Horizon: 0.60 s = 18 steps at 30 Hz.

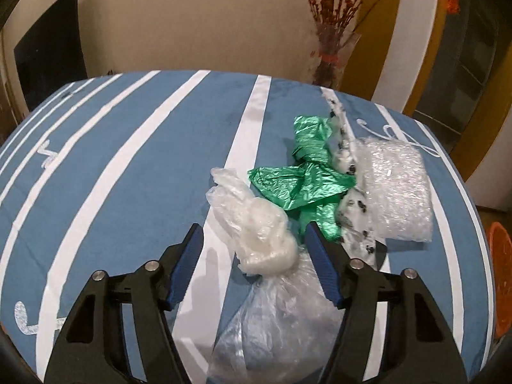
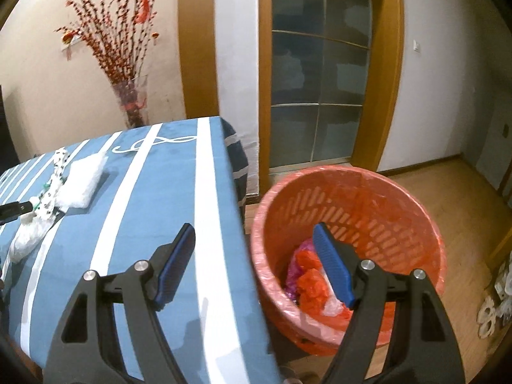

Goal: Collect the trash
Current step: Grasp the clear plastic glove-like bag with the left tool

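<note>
In the left wrist view my left gripper (image 1: pixel 254 235) is open, its jaws on either side of a knotted clear plastic bag (image 1: pixel 262 240) lying on the blue striped tablecloth (image 1: pixel 128 166). Behind it lie a crumpled green bag (image 1: pixel 307 179), a white wrapper with black print (image 1: pixel 344 156) and a bubble-wrap pad (image 1: pixel 396 188). In the right wrist view my right gripper (image 2: pixel 254 233) is open and empty, above the table's right edge beside an orange waste basket (image 2: pixel 352 198) that holds red and pink bags (image 2: pixel 308 280). The trash pile also shows in this view (image 2: pixel 54 192).
The basket stands on the wooden floor (image 2: pixel 448 185) right of the table, in front of a glass door (image 2: pixel 320 73). A vase of red branches (image 2: pixel 131 102) stands behind the table's far edge. A dark screen (image 1: pixel 48 54) hangs on the far left wall.
</note>
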### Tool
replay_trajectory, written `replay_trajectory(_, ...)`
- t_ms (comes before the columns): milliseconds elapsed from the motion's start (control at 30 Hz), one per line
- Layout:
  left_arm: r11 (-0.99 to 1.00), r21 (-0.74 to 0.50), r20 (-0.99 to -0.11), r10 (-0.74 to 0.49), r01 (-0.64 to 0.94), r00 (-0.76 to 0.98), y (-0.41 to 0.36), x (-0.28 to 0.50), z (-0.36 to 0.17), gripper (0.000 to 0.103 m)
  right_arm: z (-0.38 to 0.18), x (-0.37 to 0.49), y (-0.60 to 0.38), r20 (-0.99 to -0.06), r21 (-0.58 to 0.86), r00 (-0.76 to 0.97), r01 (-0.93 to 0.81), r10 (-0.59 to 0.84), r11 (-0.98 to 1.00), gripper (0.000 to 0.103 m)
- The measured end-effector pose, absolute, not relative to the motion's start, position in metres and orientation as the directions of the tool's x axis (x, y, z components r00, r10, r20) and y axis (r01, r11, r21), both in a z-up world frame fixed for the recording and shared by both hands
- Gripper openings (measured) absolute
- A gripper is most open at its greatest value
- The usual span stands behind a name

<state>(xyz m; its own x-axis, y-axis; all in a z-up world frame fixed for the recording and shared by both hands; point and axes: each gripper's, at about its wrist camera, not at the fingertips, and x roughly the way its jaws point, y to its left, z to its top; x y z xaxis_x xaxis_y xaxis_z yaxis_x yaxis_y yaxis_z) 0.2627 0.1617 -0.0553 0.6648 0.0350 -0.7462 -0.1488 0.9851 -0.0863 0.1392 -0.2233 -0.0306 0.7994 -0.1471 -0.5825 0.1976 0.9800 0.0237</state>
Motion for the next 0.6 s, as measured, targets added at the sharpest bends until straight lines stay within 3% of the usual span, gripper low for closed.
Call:
replay_trajectory(167, 0.986, -0.092, -0.767, 0.019, -0.139, 0.641, 0.158, 0.267, -0.063, 0.047, -0.032, 0.146, -0.211, -0.589, 0.016, 0.798, 0.168, -0.126, 0.986, 0.074)
replay_trajectory(233, 0.986, -0.1, -0.765, 0.01, -0.134, 0.644, 0.161, 0.262, -0.064, 0.032, -0.033, 0.149, -0.205, -0.592, 0.018, 0.798, 0.153, -0.113, 0.988, 0.074)
replay_trajectory(600, 0.986, -0.063, -0.714, 0.063, -0.153, 0.697, 0.185, 0.248, -0.039, 0.029, -0.018, 0.19, -0.139, -0.585, 0.042, 0.809, -0.027, 0.047, 0.999, 0.074)
